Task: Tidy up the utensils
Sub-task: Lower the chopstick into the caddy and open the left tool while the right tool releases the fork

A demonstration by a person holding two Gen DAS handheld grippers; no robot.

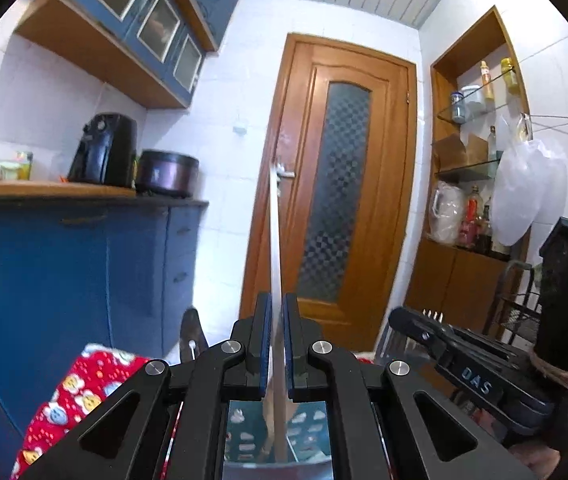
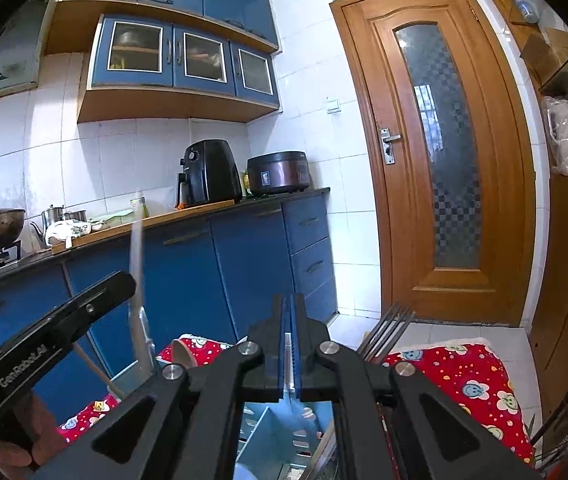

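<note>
My left gripper point(image 1: 277, 312) is shut on a long thin metal utensil point(image 1: 275, 232) that stands upright between its blue pads, seen edge-on. The same utensil point(image 2: 137, 248) shows in the right wrist view, rising above the left gripper's body point(image 2: 64, 320). My right gripper point(image 2: 289, 312) is shut, with nothing visible between its tips. Below both grippers is a blue plastic utensil basket point(image 2: 268, 428), also seen in the left wrist view point(image 1: 244, 428). Fork tines point(image 2: 388, 332) stick up to the right of my right gripper. A wooden spoon point(image 2: 182, 354) stands at the basket's left.
A red patterned cloth point(image 2: 464, 380) covers the surface under the basket. Blue kitchen cabinets point(image 2: 244, 252) with an air fryer point(image 2: 208, 172) and rice cooker point(image 2: 280, 172) stand behind. A wooden door point(image 2: 440, 152) is ahead, with shelves point(image 1: 472, 140) to its right.
</note>
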